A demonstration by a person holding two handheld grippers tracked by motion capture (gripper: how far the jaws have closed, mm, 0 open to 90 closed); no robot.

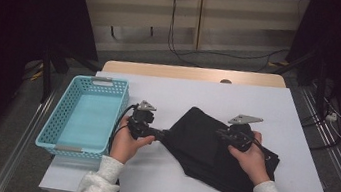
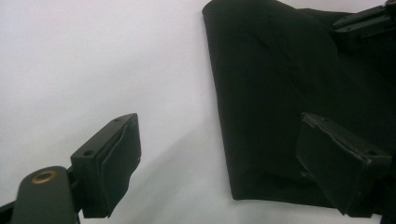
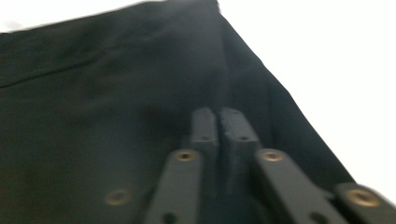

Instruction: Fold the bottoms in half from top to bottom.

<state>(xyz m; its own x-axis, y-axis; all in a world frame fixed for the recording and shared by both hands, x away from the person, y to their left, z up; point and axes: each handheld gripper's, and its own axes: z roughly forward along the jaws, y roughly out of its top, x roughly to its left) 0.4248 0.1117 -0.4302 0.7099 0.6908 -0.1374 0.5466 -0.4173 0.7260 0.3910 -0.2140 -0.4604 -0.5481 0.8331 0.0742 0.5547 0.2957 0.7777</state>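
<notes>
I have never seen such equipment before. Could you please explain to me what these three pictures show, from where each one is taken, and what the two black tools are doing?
A person sits at a white table and holds a hand-operated tool with two jaws in each hand. The high view looks down from above. The other two pictures come from small cameras mounted on the tools, looking along their jaws.

On the table lie a black cloth and a light blue basket.

The left gripper is open, its jaws standing either side of the cloth's edge, not pressing it. The right gripper is closed over the cloth; whether it pinches fabric is unclear.
</notes>
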